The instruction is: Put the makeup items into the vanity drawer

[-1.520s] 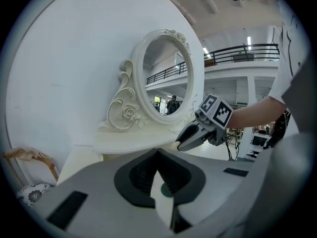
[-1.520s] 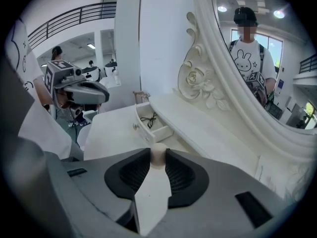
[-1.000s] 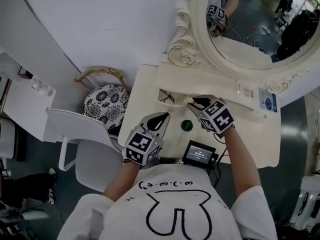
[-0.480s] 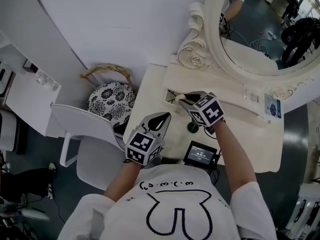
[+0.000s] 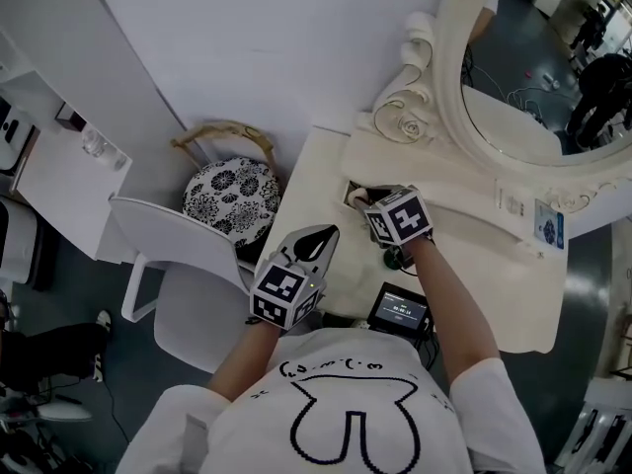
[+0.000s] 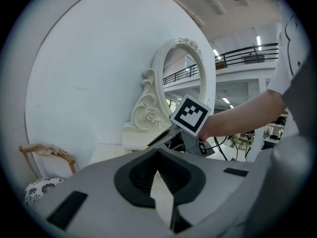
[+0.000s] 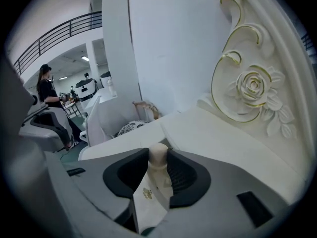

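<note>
White wall (image 5: 247, 47) fills the far side, and before it a cream vanity table (image 5: 499, 284) stands under your hands. At the far left you have one round stool with a black-and-white floral cushion (image 5: 232, 197) and one white plastic chair (image 5: 173, 255) just beside it. Your left gripper (image 5: 321, 233) hangs over the table's left edge with its black jaws pressed together at the tips. To its right, one small open drawer (image 5: 353, 195) sits in the raised back ledge of the vanity. Your right gripper (image 5: 367, 199) is tilted down right at that drawer's opening. Its pads lie against both sides of the round cap of one cream bottle with a small gold emblem (image 7: 158, 157), and the jaws have just been opening around it. The bottle stands upright between them, its cap at the jaw tips. Below your right wrist one dark green round item (image 5: 394, 261) lies on the tabletop, mostly hidden. Near the front edge sits one small black screen (image 5: 400, 310). Furthest right rises one oval mirror in a carved cream frame (image 5: 533, 77).
</note>
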`<state>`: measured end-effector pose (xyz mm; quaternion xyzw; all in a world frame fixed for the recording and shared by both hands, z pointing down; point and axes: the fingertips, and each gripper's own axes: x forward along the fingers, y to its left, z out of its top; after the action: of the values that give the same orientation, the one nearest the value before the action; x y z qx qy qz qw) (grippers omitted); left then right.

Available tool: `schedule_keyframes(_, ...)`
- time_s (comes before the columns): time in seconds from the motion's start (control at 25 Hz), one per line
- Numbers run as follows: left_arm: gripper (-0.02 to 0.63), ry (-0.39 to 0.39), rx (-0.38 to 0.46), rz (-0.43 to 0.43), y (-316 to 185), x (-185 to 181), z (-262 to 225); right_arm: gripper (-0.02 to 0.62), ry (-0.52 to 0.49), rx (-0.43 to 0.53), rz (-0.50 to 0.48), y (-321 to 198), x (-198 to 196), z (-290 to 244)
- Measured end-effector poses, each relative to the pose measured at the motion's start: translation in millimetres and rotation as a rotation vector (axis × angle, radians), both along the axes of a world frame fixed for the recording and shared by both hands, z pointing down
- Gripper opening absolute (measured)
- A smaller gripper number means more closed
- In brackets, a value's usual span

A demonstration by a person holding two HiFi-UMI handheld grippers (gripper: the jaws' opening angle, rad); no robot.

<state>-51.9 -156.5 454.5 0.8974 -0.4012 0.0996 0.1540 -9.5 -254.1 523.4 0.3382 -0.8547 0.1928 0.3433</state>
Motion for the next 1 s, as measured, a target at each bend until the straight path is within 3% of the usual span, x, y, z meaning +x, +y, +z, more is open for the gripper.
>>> schedule_keyframes(0.2,-0.006,0.006,-0.006,-0.016,-3,-7,2,0.127,0.055,-0.005,0.019,-6,-1,10)
schedule_keyframes(0.44,-0.006,0.012,-0.005,-0.013,-4,-4,1,0.170,0.017,0.007,0.024,-8,-3,4)
schedule_keyframes(1.0,-0.006,0.003,0.013,0.025,-10,10,-4,0.173,-0.073,0.032,-0.017,14,21,-29)
